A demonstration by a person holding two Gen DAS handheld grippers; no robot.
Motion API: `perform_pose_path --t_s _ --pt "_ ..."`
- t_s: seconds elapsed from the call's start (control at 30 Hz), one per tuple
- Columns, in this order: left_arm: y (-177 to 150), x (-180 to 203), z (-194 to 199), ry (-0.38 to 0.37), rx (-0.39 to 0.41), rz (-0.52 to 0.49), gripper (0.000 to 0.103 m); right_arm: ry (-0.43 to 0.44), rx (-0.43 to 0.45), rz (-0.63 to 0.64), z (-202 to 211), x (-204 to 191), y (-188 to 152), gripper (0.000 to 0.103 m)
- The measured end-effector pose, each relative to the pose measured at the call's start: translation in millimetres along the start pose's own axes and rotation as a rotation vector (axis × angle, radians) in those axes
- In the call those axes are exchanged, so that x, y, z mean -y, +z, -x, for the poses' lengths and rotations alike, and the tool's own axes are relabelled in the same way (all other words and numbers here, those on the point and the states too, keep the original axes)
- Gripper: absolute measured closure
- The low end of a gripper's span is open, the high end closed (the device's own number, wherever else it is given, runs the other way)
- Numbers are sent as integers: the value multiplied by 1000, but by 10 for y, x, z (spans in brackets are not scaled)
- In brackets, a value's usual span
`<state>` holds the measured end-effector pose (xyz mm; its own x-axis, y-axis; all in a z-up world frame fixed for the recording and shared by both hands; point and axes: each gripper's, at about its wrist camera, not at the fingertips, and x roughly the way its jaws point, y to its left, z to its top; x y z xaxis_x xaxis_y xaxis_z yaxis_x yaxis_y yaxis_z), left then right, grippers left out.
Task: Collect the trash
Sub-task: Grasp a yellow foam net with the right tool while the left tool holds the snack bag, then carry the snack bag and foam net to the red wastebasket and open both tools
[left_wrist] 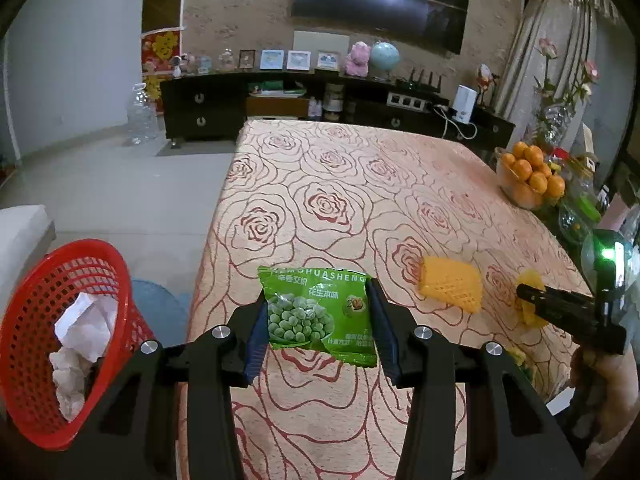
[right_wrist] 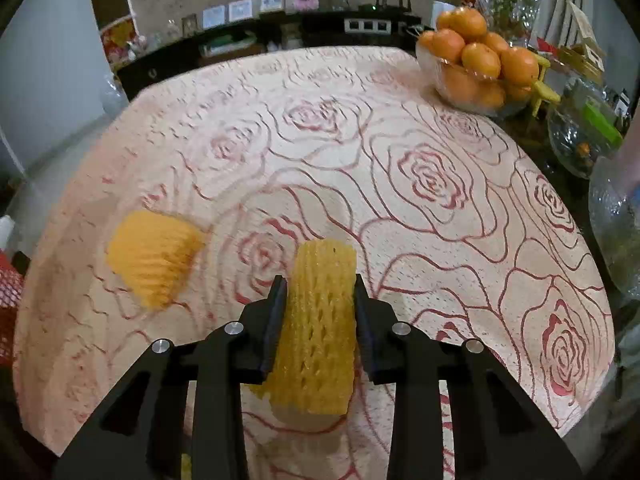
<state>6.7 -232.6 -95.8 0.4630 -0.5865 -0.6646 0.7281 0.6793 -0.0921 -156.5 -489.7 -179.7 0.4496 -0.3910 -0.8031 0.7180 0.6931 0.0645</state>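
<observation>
My left gripper (left_wrist: 317,320) is shut on a green snack packet (left_wrist: 316,304) printed with green peas, held just above the rose-patterned tablecloth (left_wrist: 340,200). A red mesh basket (left_wrist: 116,268) stands on the floor to its lower left, with crumpled white paper (left_wrist: 84,328) inside. My right gripper (right_wrist: 320,300) is shut on a yellow foam fruit net (right_wrist: 320,340), squeezed narrow between the pads. In the left wrist view that right gripper (left_wrist: 524,294) shows at the right, with its net (left_wrist: 530,280). A second yellow foam net (right_wrist: 154,260) (left_wrist: 450,284) lies loose on the cloth.
A glass bowl of oranges (right_wrist: 476,64) (left_wrist: 528,180) sits at the table's far right corner. Glass vases and jars (right_wrist: 616,216) crowd the right edge. A dark cabinet (left_wrist: 208,108) lines the far wall. Pale floor (left_wrist: 120,184) lies left of the table.
</observation>
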Motion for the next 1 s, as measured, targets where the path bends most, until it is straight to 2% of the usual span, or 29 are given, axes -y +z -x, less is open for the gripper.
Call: perform_pose_path --t_s 0.1,0.3,0.5,0.73,1.0 --pt "15 -42 46 19 16 8 60 60 44 1 154 -97 34 72" --pt "86 -152 235 88 81 16 60 158 143 102 517 -500 111 72" --pt "163 -320 454 134 144 46 60 238 178 154 727 -801 243 72" --pt "233 -579 599 161 176 116 60 297 250 248 1002 -1273 497 72" --pt "286 -731 718 191 209 141 60 389 314 333 1256 -1791 752 72"
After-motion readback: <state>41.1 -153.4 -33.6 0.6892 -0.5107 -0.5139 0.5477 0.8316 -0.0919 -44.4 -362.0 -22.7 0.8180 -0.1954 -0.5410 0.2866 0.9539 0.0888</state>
